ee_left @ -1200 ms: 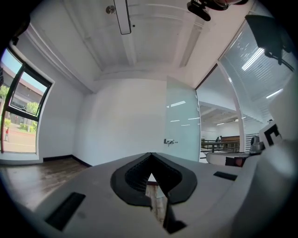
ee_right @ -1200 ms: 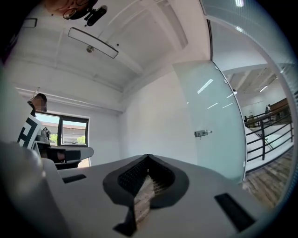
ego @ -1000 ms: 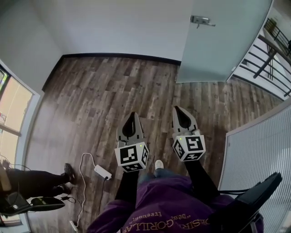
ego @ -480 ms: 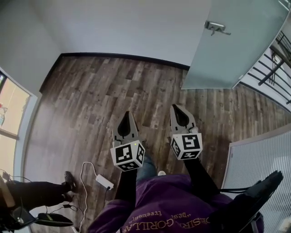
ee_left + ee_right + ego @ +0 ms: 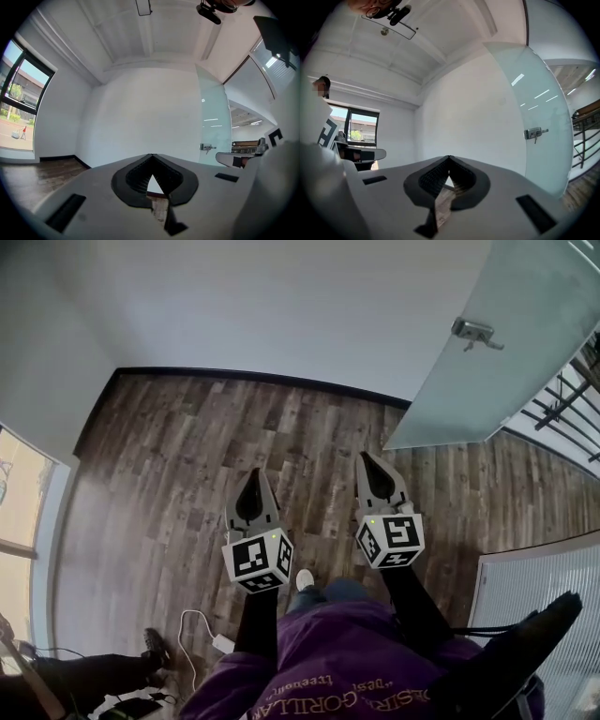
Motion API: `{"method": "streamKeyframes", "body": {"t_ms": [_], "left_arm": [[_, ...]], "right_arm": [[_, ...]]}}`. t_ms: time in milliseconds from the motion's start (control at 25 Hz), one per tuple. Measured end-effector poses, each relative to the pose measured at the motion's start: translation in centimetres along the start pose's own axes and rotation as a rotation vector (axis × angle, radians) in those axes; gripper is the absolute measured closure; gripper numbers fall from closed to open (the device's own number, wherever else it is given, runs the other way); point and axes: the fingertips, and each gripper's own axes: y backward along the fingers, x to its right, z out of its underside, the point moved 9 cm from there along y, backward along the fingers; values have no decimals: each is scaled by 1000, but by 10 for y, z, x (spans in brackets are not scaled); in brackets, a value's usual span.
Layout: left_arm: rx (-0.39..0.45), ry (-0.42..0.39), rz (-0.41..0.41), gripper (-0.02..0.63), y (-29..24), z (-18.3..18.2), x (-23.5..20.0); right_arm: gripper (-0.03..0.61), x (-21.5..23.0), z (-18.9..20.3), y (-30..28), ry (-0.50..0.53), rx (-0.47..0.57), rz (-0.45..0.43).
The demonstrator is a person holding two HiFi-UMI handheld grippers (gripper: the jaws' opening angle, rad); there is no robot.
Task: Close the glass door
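The left gripper (image 5: 255, 474) and right gripper (image 5: 365, 457) point level, jaws together and empty, probably to push the glass door (image 5: 487, 371) at far right.

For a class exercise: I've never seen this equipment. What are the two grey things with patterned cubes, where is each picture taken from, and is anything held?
No robot here: a person in a purple top holds two hand tools, the left gripper and right gripper; the cubes belong to them. One picture comes from a camera on the person's head, looking down at the wooden floor. The other two come from cameras riding on each gripper, looking along its jaws. Both pairs of jaws are shut and empty. Ahead on the right, the glass door with its handle stands open.
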Motion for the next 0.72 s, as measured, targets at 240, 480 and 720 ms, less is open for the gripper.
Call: {"method": "streamKeyframes", "body": {"t_ms": [240,480,720], "left_arm": [[-27,18,33,624,-63,6,-12],[-16,17,48,624,-154,5,-21],[13,-14,52,624,-274,-19,-12]], "right_arm": [[587,16,7,-51,-1,-39,45],[588,56,7,-135,-4,-30,57],[586,108,-17,-240,7,-12,33]]}}
